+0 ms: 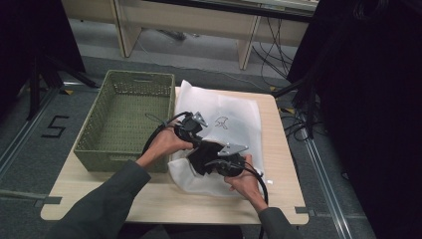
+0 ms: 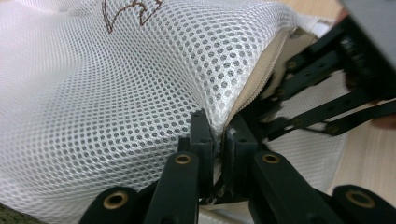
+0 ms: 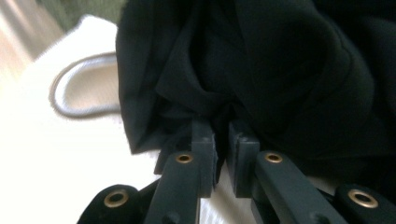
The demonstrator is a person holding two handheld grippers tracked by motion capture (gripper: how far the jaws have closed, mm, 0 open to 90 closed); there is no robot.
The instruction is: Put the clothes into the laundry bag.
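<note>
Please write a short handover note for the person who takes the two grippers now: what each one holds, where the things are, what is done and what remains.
Left gripper: shut on the edge of the white mesh bag, beside its zipper opening.
Right gripper: shut on the black cloth.
Places: bag lies on the table; cloth sits at the bag's mouth; green basket stands left of the bag.
Done: both things gripped.
Left, probably: push the cloth fully into the bag; how far in it is I cannot tell.

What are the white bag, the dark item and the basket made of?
White bag: synthetic mesh, by its regular small holes. Dark item: soft matte black fabric, hanging in folds. Basket: olive green woven or perforated, probably plastic; hard to tell.
</note>
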